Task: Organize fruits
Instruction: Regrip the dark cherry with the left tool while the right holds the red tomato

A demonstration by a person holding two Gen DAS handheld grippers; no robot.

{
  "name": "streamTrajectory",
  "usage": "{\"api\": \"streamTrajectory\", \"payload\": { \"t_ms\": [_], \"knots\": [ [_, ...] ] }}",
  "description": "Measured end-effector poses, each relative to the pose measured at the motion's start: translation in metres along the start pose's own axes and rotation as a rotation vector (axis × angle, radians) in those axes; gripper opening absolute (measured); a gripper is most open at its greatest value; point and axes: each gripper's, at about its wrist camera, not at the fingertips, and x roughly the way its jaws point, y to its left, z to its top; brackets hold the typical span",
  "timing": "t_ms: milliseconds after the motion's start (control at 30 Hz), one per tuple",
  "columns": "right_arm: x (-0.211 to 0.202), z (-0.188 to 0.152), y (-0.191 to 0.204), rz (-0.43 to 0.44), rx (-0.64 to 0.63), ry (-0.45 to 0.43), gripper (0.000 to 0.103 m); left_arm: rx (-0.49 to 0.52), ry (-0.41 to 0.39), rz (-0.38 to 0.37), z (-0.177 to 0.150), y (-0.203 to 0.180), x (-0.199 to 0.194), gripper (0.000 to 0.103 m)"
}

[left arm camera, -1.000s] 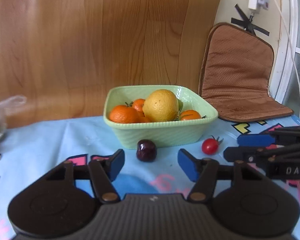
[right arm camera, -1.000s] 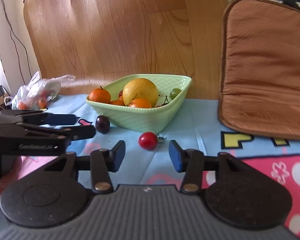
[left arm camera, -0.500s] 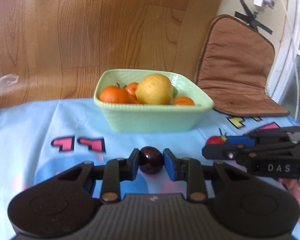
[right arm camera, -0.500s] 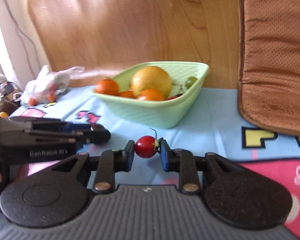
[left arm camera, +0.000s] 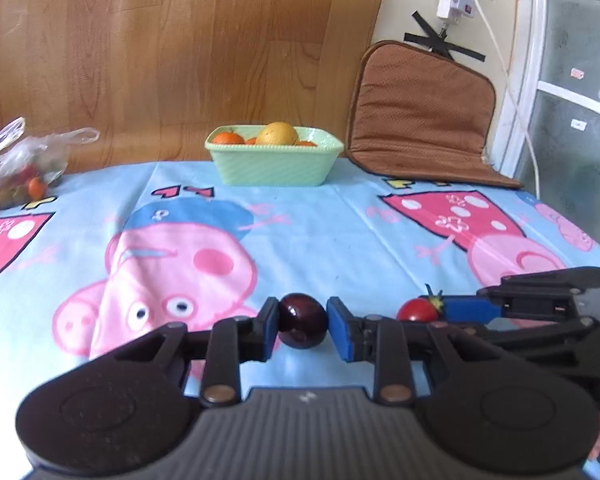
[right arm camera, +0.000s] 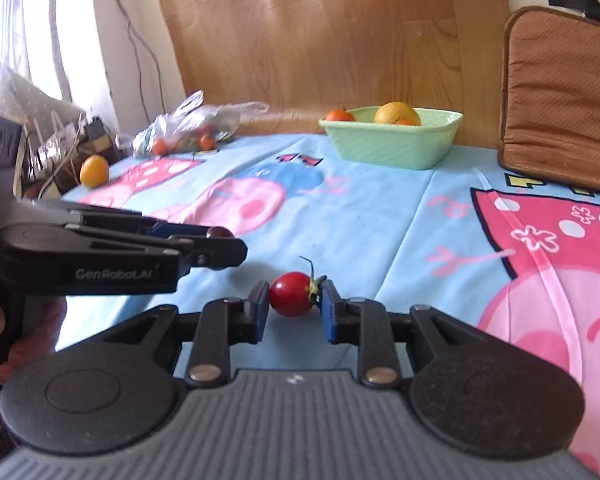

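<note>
My left gripper was clamped on a dark cherry, and my right gripper was clamped on a red cherry tomato. I held both above the bench, which had a cartoon pig cloth, well apart from the green bowl of oranges at the far edge. On the side of the left gripper I could read "GenRobot.AI". A plastic bag of fruit lay at the far left.

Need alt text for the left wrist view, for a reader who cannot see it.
The left gripper is shut on a dark cherry above a cartoon-pig tablecloth. The right gripper beside it holds a cherry tomato; a green fruit bowl sits far behind.
</note>
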Motion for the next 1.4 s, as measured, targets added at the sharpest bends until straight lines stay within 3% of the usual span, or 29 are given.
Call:
{"api": "streamTrajectory", "payload": {
  "t_ms": [200,467,833,1233,1400],
  "knots": [
    [0.007,-0.001,0.005,-0.032,-0.039,0.002,0.031,-0.029,-0.027,0.085,-0.011,0.000,0.001,0.039],
    [0.005,-0.007,0.013,-0.069,-0.073,0.000,0.032,-0.023,-0.013,0.115,-0.014,-0.001,0.001,0.040],
    [0.005,-0.008,0.019,-0.092,-0.085,-0.001,0.032,-0.044,-0.013,0.114,-0.014,0.003,0.001,0.050],
    [0.000,-0.010,0.015,-0.094,-0.020,-0.015,0.031,-0.050,-0.013,0.112,-0.014,0.005,0.000,0.051],
    [0.000,-0.010,0.015,-0.089,-0.018,-0.015,0.032,-0.058,-0.011,0.113,-0.014,0.006,0.001,0.059]
  ]
}}
